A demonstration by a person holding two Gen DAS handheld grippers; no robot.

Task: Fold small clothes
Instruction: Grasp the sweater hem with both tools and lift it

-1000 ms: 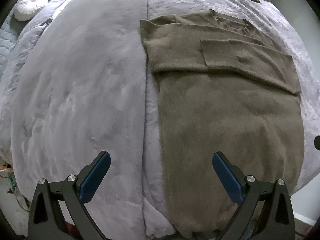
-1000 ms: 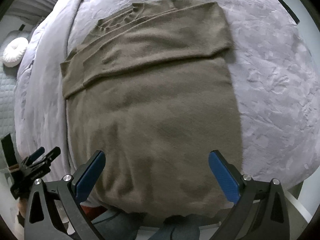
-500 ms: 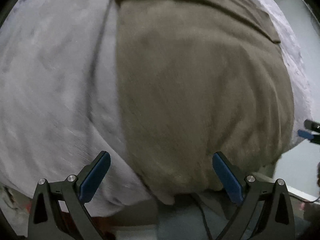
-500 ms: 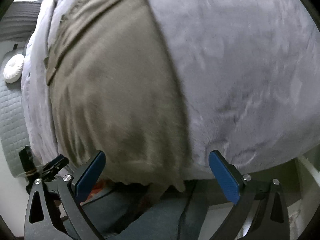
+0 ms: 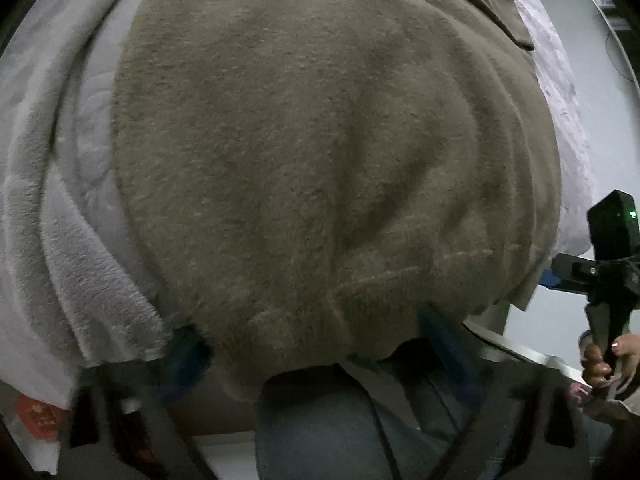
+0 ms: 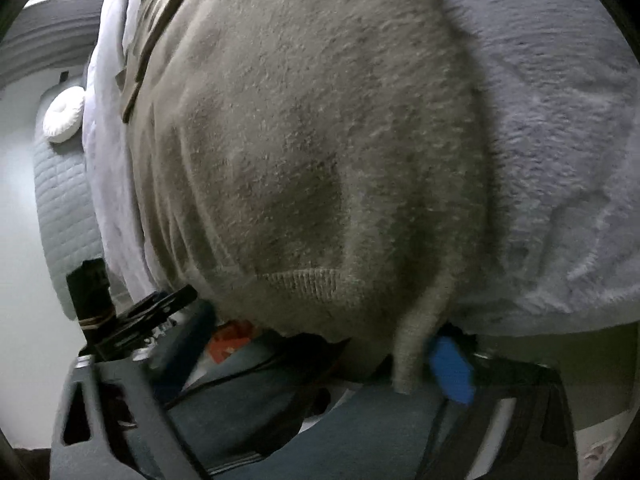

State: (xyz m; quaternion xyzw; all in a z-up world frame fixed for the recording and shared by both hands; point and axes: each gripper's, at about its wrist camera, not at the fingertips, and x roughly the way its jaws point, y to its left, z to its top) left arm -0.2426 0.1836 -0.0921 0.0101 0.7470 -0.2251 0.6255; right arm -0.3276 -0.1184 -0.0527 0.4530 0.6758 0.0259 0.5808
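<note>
The brown sweater (image 5: 320, 160) lies on the bed (image 6: 560, 140), its sleeves already folded in at the far end, and the left gripper (image 5: 316, 344) and right gripper (image 6: 320, 344) have just been closing around its near hem, not pinching yet.

Your left hand-held gripper (image 5: 308, 354) is a dark smear in its own view; the sweater (image 5: 320, 160) hem drapes over both blue pads, so you cannot tell whether they press the cloth, though its jaws have just been closing. Your right hand-held gripper (image 6: 316, 354) is blurred too, its jaws also closing: the right pad (image 6: 450, 368) shows beside the hem, the left is lost in blur. The sweater's top runs off both frames. The bed (image 6: 560, 160) is cut off at every edge.
</note>
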